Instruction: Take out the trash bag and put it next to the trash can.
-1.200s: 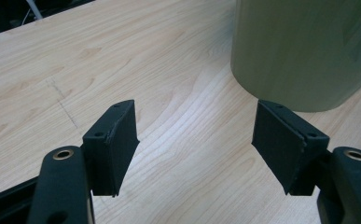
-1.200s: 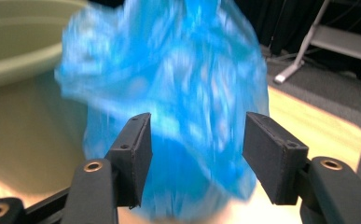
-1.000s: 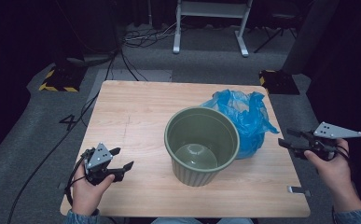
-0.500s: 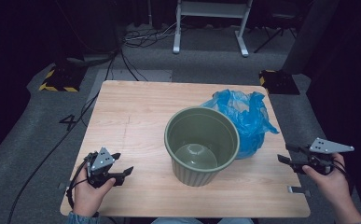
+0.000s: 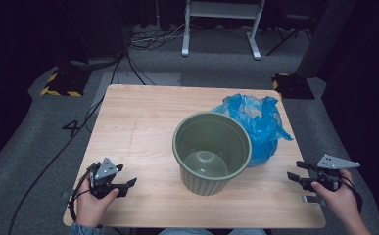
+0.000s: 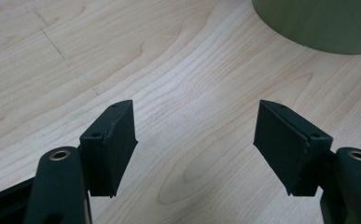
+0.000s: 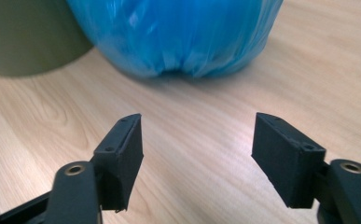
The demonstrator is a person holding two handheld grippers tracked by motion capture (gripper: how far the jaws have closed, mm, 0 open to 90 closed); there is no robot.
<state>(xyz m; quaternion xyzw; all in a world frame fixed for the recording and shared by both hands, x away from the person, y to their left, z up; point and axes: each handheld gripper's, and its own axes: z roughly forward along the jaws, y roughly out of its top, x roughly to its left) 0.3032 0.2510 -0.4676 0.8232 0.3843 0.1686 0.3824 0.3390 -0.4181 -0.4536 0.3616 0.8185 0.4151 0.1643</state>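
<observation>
A ribbed olive-green pot [image 5: 211, 152] stands empty on the wooden table [image 5: 143, 122], right of centre. A crumpled blue plastic bag [image 5: 258, 122] lies against the pot's far right side. Near the front left corner, my left gripper [image 5: 128, 185] is held low over bare wood; its jaws stand open and empty [image 6: 195, 107], with the pot [image 6: 318, 23] ahead to the right. At the table's right edge, my right gripper [image 5: 294, 170] points at the bag [image 7: 178, 32]. Its jaws [image 7: 197, 119] have just been opening, with nothing between them.
The table's front and right edges lie close to both hands. A small metal bracket [image 5: 310, 199] sits at the right edge under the right hand. On the grey floor behind are cables [image 5: 128, 68], a white stand [image 5: 221, 24] and two yellow-black striped bases [image 5: 62, 83].
Both hands have sunk toward the table, the right one farther, coming in over the right edge. The right jaws stand wider apart. Pot and bag have not moved.
</observation>
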